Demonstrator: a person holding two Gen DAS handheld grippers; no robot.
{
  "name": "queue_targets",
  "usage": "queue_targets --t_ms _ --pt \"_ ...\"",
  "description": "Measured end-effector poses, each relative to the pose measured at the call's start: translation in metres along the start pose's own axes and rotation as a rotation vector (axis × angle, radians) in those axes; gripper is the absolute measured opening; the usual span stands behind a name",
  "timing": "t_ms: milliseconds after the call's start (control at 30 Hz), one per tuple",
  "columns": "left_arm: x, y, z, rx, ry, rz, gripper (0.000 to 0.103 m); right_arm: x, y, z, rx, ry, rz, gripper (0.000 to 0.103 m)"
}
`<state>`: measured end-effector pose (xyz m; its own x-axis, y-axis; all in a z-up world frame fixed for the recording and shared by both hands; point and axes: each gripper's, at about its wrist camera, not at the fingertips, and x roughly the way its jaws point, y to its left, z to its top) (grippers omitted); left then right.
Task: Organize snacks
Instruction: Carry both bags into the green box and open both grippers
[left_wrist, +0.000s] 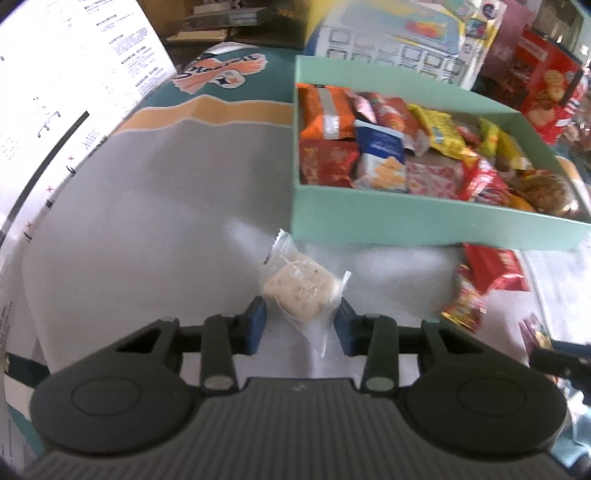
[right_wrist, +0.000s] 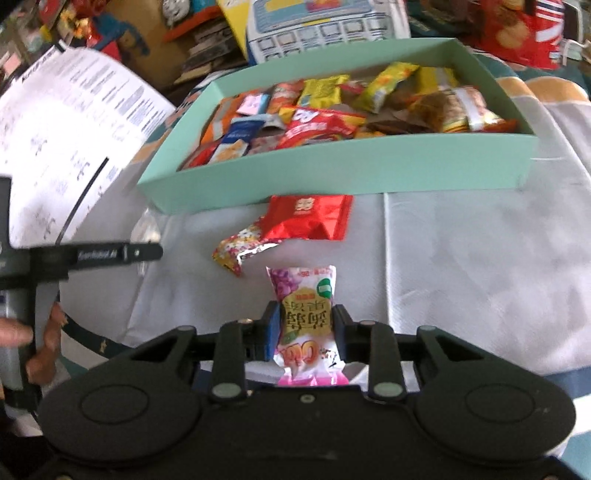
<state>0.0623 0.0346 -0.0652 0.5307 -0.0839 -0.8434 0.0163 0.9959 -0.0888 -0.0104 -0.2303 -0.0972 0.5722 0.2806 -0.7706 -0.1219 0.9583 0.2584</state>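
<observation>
Mint-green cardboard is where most of your work already sits: the open box (right_wrist: 332, 177), in the upper half of both wrist views, is nearly full of wrapped snacks in a loose heap, with orange, red, blue and yellow packets and no dividers that I can see.

Four pieces are outside it. Your left hand-held gripper (left_wrist: 300, 325) has its blue pads closed in against a clear-wrapped pale cake (left_wrist: 301, 286) at lower centre of the left view; the pads look to be touching the wrapper's sides, though the grip seems light. Your right hand-held gripper (right_wrist: 306, 330) is clamped on a pink-and-gold sachet (right_wrist: 304, 314) at lower centre of the right view, its far end sticking out beyond the pads.

Two more lie on the grey tablecloth (right_wrist: 461, 258) in the middle of the right view, just in front of the box's near wall: a red foil packet (right_wrist: 308, 218), and touching its lower left corner a floral gold-edged wrapper (right_wrist: 240, 251).

By my reckoning you are close to done: carry both held snacks into the box, then come back for those last two.
</observation>
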Motion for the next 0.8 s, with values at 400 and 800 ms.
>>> queue_targets --t_ms 400,800 --pt "-0.058 -0.03 0.02 0.058 -0.109 -0.124 0.039 -0.027 -0.016 0.045 0.081 -0.143 0.039 0.029" --pt "0.003 -0.08 0.121 0.107 -0.118 -0.15 0.039 0.009 -0.037 0.155 0.191 -0.218 0.048 0.029"
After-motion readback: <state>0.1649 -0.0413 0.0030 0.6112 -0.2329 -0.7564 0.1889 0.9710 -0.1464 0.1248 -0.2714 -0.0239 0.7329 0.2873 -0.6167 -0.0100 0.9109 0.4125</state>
